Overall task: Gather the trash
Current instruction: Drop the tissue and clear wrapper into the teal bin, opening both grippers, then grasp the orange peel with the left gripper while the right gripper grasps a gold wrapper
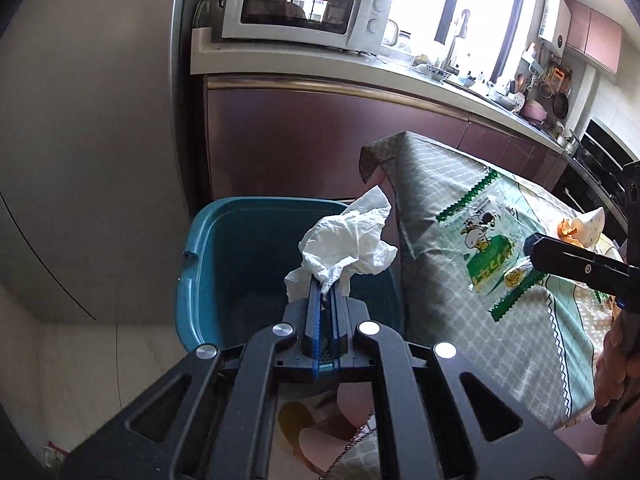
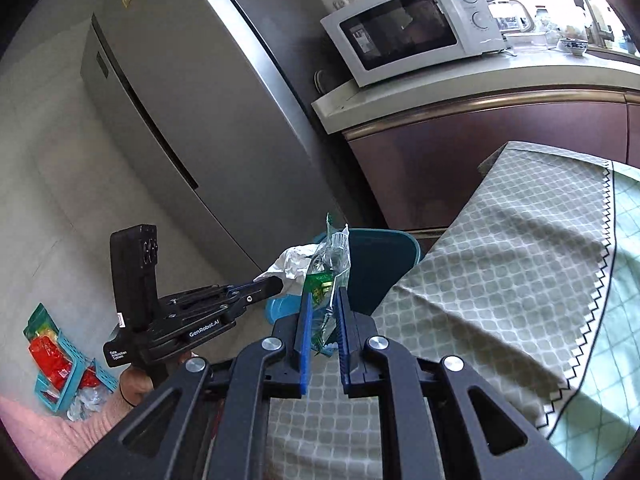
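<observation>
We are holding a crumpled white paper tissue [image 1: 348, 240] clamped between the tips of our left gripper [image 1: 326, 294], whose jaws are pressed tight on its lower corner. The tissue is hanging just over the open mouth of the teal plastic bin [image 1: 208, 248], which sits straight ahead of and below that claw, beside the table's corner. As far as we can see into it, the bin is looking nearly bare inside, so we judge that little has gone in yet.

Our right gripper [image 2: 324, 312] is pinching a clear plastic snack wrapper with green zigzag edges and a cartoon print [image 2: 326, 280]; its blue pads [image 2: 304, 332] are nearly closed on the thin film. From that claw the bin's rim is lying just beyond the wrapper, with the left claw and its tissue off to the left.

So two pieces are picked up and are arriving at the bin, neither of them dropped. Behind the right claw, on the green checked tablecloth [image 1: 440, 184], we are seeing orange scraps and a pale eggshell-like piece [image 1: 588, 224], which look left to collect. Releasing both loads comes next, in our judgement.
</observation>
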{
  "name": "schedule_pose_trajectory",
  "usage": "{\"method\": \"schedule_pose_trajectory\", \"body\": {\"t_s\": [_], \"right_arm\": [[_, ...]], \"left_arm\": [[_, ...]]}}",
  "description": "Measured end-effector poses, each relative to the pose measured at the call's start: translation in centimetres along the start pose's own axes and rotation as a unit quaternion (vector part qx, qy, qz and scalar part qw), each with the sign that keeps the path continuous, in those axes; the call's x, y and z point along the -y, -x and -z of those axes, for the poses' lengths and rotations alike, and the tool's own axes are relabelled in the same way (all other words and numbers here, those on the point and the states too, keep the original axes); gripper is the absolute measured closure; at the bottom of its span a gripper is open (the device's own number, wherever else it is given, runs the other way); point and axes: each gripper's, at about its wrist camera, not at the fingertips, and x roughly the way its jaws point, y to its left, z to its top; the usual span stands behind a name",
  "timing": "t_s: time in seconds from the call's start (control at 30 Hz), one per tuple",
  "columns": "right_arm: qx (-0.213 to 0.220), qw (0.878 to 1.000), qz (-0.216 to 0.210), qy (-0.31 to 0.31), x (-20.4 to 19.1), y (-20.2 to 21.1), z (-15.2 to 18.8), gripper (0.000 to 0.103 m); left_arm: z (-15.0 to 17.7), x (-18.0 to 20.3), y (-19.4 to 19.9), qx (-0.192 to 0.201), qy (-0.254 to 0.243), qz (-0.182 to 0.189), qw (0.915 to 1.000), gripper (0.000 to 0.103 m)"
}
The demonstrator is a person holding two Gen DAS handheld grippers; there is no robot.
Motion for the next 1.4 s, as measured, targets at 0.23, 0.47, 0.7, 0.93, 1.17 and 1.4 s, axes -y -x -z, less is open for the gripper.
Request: {"method": "schedule_pose_trajectory", "body": {"t_s": [0.23,0.47,0.7,0.93,1.17,1.4], "right_arm": [[-0.045,0.999,0.012,-0.017,0.7,-4.3,-0.7,0.092],[-0.076,0.996,0.027,-0.029,0.8,-7.2,-1.2,0.089],[-0.083,0.995,0.035,-0.039,1.2,-8.0,-0.9,0.08],[-0.066,0.997,0.031,-0.038,1.7,-5.9,-0.5,0.077],[-0.019,0.999,0.034,-0.011,1.1,-0.4,0.6,0.073],[0.04,0.997,0.067,-0.015,2.5,7.4,2.5,0.067]], "left_arm": [[0.5,-0.9,-2.3,-0.019,0.009,-0.012,0.9997,0.099],[1.0,-1.0,-4.3,-0.038,0.012,-0.016,0.9991,0.097],[1.1,-0.9,-6.1,-0.049,0.017,-0.022,0.9984,0.093],[1.4,-0.3,-5.6,-0.039,0.017,-0.017,0.9989,0.09],[0.7,2.9,-3.2,-0.004,-0.006,0.019,0.9998,0.077],[-0.1,8.2,-1.1,0.028,-0.044,0.081,0.9954,0.065]]}}
